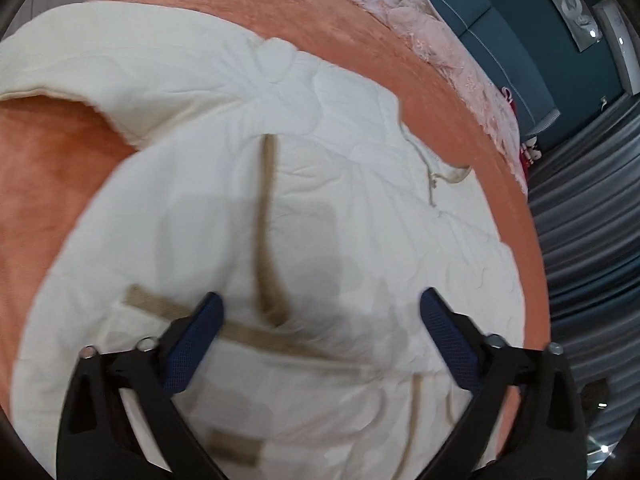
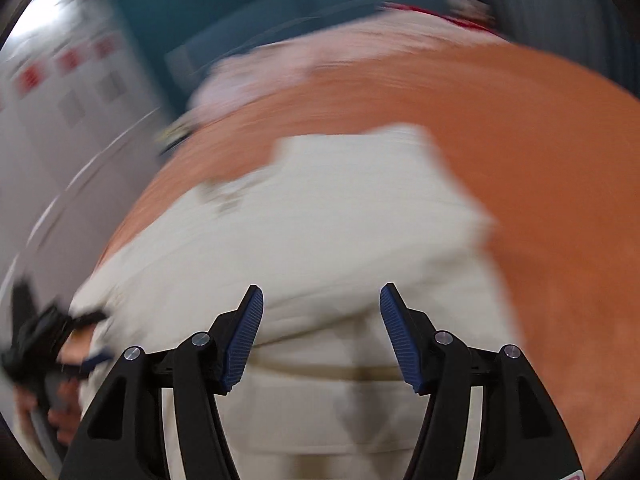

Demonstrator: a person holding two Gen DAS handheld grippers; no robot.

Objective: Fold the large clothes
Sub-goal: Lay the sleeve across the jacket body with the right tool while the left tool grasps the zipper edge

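A large cream quilted garment (image 1: 312,128) with tan trim bands (image 1: 266,216) lies spread on an orange bed cover (image 1: 60,184). My left gripper (image 1: 322,300) hovers over the tan bands, its blue pads wide apart and nothing between them. In the blurred right wrist view the same cream garment (image 2: 340,232) fills the middle. My right gripper (image 2: 322,294) stands open above it, apart from the cloth. At the left edge of that view a hand holds the left gripper (image 2: 60,340) by the garment's edge.
Pink lacy fabric (image 1: 432,24) lies along the far side of the orange cover (image 2: 540,168). A teal headboard (image 1: 520,28) and grey curtains (image 1: 592,232) stand beyond it. Pale wall panels (image 2: 72,92) show at the left of the right wrist view.
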